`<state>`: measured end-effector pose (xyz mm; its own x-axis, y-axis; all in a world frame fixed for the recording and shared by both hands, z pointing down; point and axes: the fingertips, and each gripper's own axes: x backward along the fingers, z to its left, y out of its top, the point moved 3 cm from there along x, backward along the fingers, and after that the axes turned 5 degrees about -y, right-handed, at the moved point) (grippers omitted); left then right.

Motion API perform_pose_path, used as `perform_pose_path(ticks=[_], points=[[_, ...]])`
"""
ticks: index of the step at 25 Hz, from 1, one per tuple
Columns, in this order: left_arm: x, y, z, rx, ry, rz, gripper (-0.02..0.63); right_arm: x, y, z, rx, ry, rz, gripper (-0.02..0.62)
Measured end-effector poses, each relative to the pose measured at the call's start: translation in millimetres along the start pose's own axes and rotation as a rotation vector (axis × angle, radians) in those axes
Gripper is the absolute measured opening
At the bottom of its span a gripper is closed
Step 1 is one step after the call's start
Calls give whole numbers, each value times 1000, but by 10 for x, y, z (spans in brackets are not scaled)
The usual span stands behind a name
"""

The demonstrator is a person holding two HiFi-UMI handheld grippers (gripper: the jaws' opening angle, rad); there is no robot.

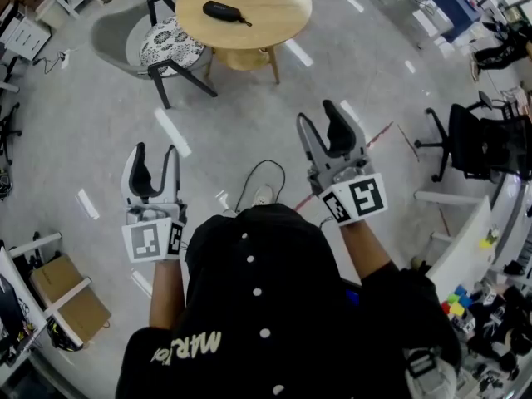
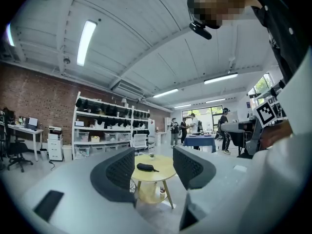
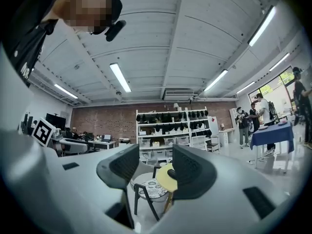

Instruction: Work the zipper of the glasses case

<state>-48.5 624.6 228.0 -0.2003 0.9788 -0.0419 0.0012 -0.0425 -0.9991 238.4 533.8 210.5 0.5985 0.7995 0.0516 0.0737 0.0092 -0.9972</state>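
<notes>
Jaws apart, nothing between; glasses case (image 1: 223, 11) on table (image 1: 278, 7).

glasses case (image 1: 224, 12) on table (image 1: 278, 7), chair (image 1: 169, 45) at its left, maybe touching.

1. A round wooden table (image 1: 278, 15) stands on a grey floor (image 1: 100, 140).
2. Just beside it, on its left in the head view, is a grey chair (image 1: 112, 36) with a patterned seat cushion (image 1: 170, 44).
3. A black office chair (image 1: 470, 140) stands well apart, at the right.
4. A cardboard box (image 1: 71, 293) sits at the lower left.
5. White shelving (image 2: 109, 128) stands against a brick wall (image 2: 34, 94).
6. People (image 2: 187, 126) stand near a blue-clothed table (image 2: 200, 142).
7. A long ceiling light (image 2: 87, 42) glows overhead.
</notes>
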Motion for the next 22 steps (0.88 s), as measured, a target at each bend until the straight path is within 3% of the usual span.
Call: perform_pose_path(ticks=[10,16,22], points=[[-345,-71,-240,18,23,51,233,-140,-147,-378,-5,33,34,195],[-605,-160,-76,22,23,63,233,-404,-326,-473,2,27,76,193],[-1134,-120,225,30,-28,43,233,-923,-287,-590,26,4,78,187]])
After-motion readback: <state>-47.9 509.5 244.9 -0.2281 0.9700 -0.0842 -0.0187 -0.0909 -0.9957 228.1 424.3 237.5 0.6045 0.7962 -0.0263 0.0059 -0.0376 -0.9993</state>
